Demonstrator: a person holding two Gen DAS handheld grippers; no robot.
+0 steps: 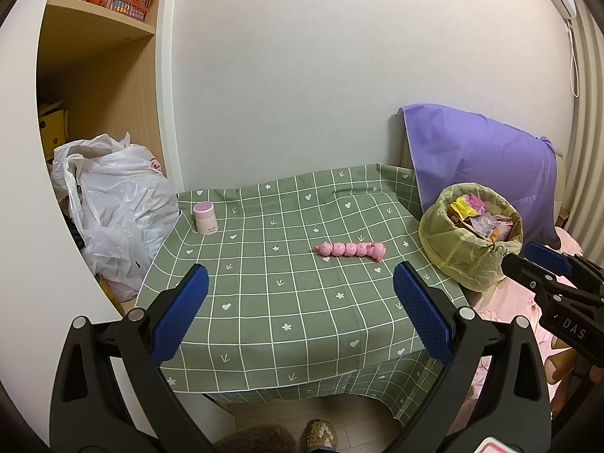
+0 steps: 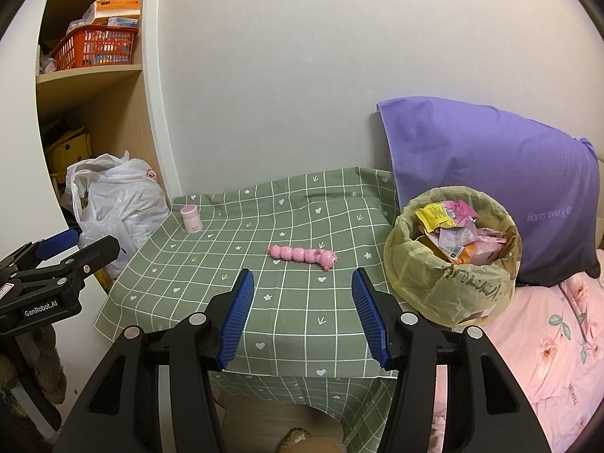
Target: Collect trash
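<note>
- Left wrist view, nearest first: the left hand-held gripper (image 1: 300, 302), black with blue ribbed pads, has its fingers spread wide with nothing between them, poised above the near edge of the counter (image 1: 264, 324).
- The counter wears a green checked cloth printed with white hearts and flowers; below its hem show wooden floor and a furry slipper (image 1: 321, 434).
- From the right wrist view the right hand-held gripper (image 2: 302, 309) is likewise parted and empty, over the same near edge.
- Each tool shows in the other's camera: the right one at the far right of the left view, the left one at the far left of the right view.
- A pink segmented caterpillar toy (image 2: 302, 255) lies on its side mid-counter, beyond both pairs of fingers and touched by neither.
- To the right, a round bin lined with a yellowish translucent bag (image 2: 451, 260) stands at the counter's right edge beside a pink floral bedcover (image 2: 547, 339); it is heaped with crumpled wrappers (image 2: 449, 226), yellow, pink and orange.
- A small pale pink cylindrical jar (image 2: 191, 219) stands upright at the far left corner.
- Beyond that corner a crumpled white plastic bag (image 2: 117, 204) sags in a wooden shelf unit.
- Behind the bin a purple pillow (image 2: 490, 173) leans on the white wall.
- Highest, an orange plastic basket (image 2: 96, 47) sits on a shelf.
</note>
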